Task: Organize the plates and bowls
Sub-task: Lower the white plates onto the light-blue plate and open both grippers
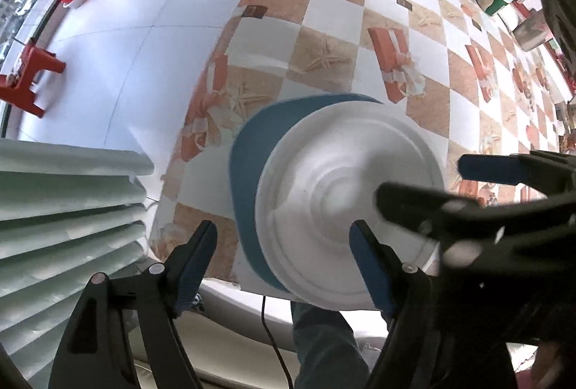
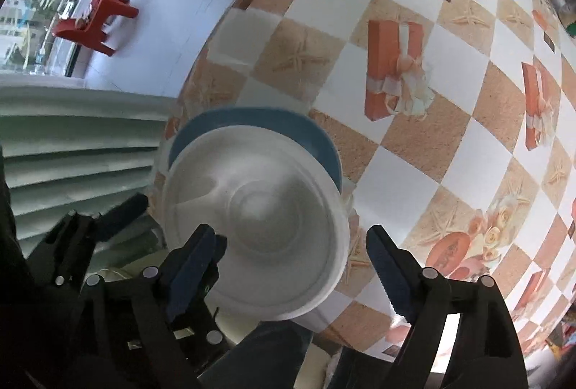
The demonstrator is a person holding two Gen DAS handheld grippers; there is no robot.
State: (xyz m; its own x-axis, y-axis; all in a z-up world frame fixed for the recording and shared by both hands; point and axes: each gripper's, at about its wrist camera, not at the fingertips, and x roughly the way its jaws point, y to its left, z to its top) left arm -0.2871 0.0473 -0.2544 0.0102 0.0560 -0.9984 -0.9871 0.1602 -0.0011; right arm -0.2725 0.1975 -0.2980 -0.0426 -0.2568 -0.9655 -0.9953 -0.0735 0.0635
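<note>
Crockery here is 1 white bowl [image 2: 257, 227] nested in 1 blue bowl [image 2: 252, 122], stacked at the near left corner of the counter [image 2: 414, 155], close to its edge. Just left of the stack stands a pale green slatted rack [image 1: 68, 209].

Both bowls look stiff and smooth, probably plastic or melamine, though motion blur makes the material hard to judge. I would expect them to be light, slippery on the rim and apt to slide against each other. The stepped white rim is the natural place to pinch, 1 finger inside and 1 outside, or the blue rim where it shows on the far side, to lift both at once.

The left hand-held gripper [image 1: 284, 263] has its jaws spread wide; the right pad lies over the white bowl's near rim, the left pad over bare counter, and nothing is pinched. The right hand-held gripper [image 2: 295, 263] is likewise spread wide, straddling the bowl's near right rim without gripping it.

Count: 2 bowls, 2 hand-held grippers, 1 rack, 0 plates in view.
</note>
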